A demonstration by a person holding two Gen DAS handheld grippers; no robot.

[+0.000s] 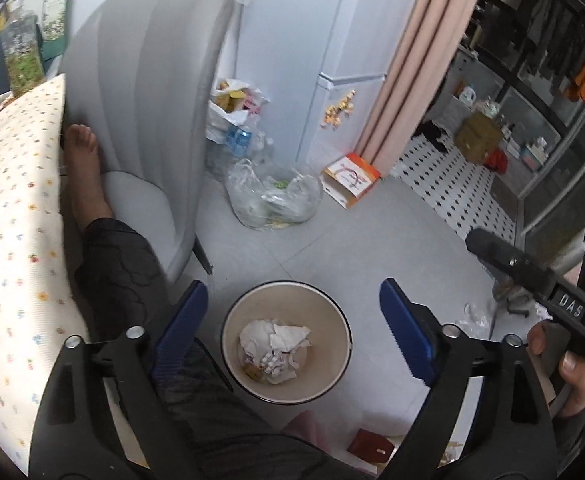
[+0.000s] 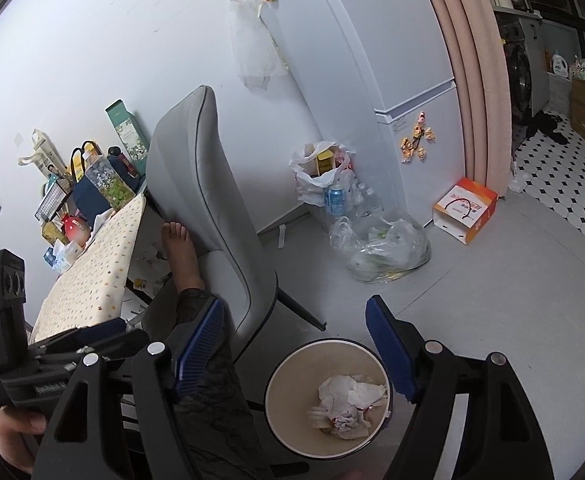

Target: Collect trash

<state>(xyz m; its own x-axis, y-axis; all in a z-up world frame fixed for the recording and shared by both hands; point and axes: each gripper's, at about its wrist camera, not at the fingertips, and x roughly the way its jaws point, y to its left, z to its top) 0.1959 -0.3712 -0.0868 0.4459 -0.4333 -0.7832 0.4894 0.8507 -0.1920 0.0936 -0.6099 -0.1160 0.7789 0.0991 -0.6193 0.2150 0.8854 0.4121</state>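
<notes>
Item: waste bin (image 1: 286, 340), cream, round, standing on the grey floor (image 1: 372, 248) near the person's knee, just right of the grey chair (image 1: 148, 92). Contents: crumpled white paper (image 1: 274, 338) and small wrappers, low in the bin.

Left gripper (image 1: 292, 328): blue fingers spread wide apart, nothing between them, hanging above the bin.

Right gripper (image 2: 296, 344): fingers likewise wide apart and empty, above and a little left of the bin.

Loose trash noted: clear plastic scraps (image 1: 474, 316) on the floor at near right; a red packet (image 1: 370, 446) at the near edge; a clear bag (image 1: 272, 200) of waste further off; an orange-and-white box (image 1: 350, 178) by the fridge (image 2: 412, 100); a white bag (image 2: 320, 172) with cans and bottles in the far corner.

Step judged in hand: seeking the next piece. Advice: begin with the nearest scraps, lower the fingers flat to the floor, pinch the thin plastic at a fold so it does not slip, and release only when directly over the bin's mouth.
</notes>
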